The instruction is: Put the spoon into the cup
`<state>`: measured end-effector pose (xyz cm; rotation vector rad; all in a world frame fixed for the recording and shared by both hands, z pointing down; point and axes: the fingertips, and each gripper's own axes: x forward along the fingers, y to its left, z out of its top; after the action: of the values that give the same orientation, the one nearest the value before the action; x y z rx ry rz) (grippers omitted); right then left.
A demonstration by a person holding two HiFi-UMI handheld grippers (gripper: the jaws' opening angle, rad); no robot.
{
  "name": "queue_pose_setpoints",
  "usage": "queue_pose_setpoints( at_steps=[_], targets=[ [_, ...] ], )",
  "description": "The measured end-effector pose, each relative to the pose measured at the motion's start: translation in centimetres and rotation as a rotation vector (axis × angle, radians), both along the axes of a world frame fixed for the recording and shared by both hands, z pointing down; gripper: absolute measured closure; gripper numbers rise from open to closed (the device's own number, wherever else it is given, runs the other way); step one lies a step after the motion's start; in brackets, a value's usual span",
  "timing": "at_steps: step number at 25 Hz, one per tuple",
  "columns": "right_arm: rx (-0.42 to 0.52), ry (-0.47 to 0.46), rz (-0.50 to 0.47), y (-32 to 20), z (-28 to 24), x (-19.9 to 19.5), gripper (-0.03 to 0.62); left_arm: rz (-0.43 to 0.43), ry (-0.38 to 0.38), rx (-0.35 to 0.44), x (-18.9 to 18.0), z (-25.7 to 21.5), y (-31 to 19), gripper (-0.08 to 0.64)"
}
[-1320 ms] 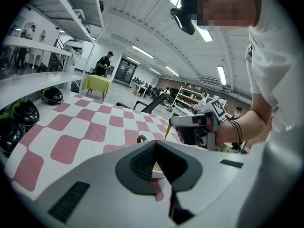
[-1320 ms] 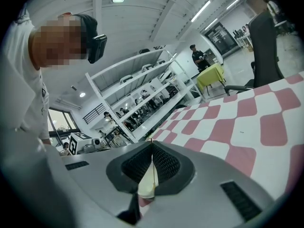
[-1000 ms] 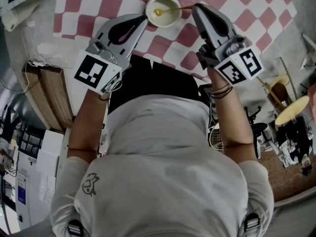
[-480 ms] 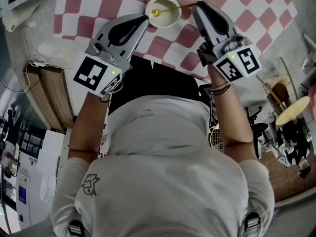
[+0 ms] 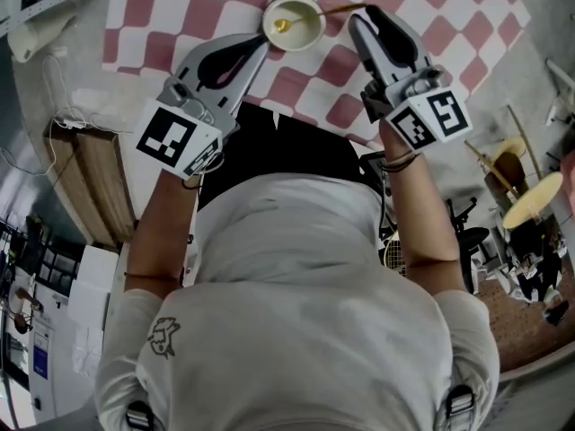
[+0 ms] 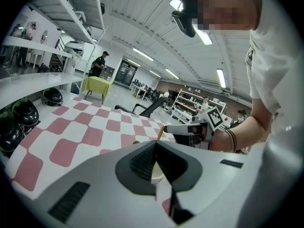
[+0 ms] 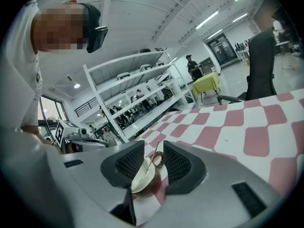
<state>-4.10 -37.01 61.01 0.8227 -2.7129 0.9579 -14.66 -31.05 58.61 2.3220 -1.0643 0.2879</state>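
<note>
A cream cup [image 5: 296, 23] with a brown outside stands on the red-and-white checked table [image 5: 180, 12]. A gold spoon [image 5: 284, 25] has its bowl inside the cup, and its thin handle slants out to the right. My right gripper [image 5: 360, 13] is at the end of that handle. In the right gripper view its jaws stand a little apart, with the cup [image 7: 141, 175] and the spoon handle [image 7: 155, 154] showing in the gap and touching neither pad. My left gripper [image 5: 261, 38] is shut and empty, its tip just short of the cup's near-left rim; its own view shows the cup [image 6: 156, 175].
The table's near edge runs just under both grippers, close to the person's body. A wooden unit [image 5: 85, 178] stands to the left on the floor. Dark helmets [image 6: 23, 114] sit on a shelf past the table. An office chair [image 7: 262, 56] stands beyond the far side.
Little differs: the spoon's bowl stays in the cup, and the right gripper sits very slightly farther out along the handle. The left gripper holds its place.
</note>
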Motion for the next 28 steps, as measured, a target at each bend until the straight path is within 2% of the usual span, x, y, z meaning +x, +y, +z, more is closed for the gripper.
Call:
queue_pose_setpoints(
  at_steps=[6, 16, 20, 28],
  targets=[
    [0.038, 0.0, 0.013, 0.6, -2.7, 0.5, 0.482, 0.008, -0.003, 0.05, 0.0, -2.8, 0.3, 0.548],
    [0.169, 0.012, -0.007, 3.6, -10.5, -0.5, 0.485, 0.011, -0.004, 0.177, -0.2, -10.2, 2.2, 0.546],
    [0.256, 0.001, -0.009, 5.4, -14.7, -1.2, 0.528, 0.034, -0.014, 0.234, -0.4, -13.3, 3.9, 0.546],
    [0.371, -0.054, -0.021, 9.8, -22.5, -2.8, 0.554, 0.065, -0.044, 0.351, -1.5, -20.0, 7.6, 0.548]
  ],
)
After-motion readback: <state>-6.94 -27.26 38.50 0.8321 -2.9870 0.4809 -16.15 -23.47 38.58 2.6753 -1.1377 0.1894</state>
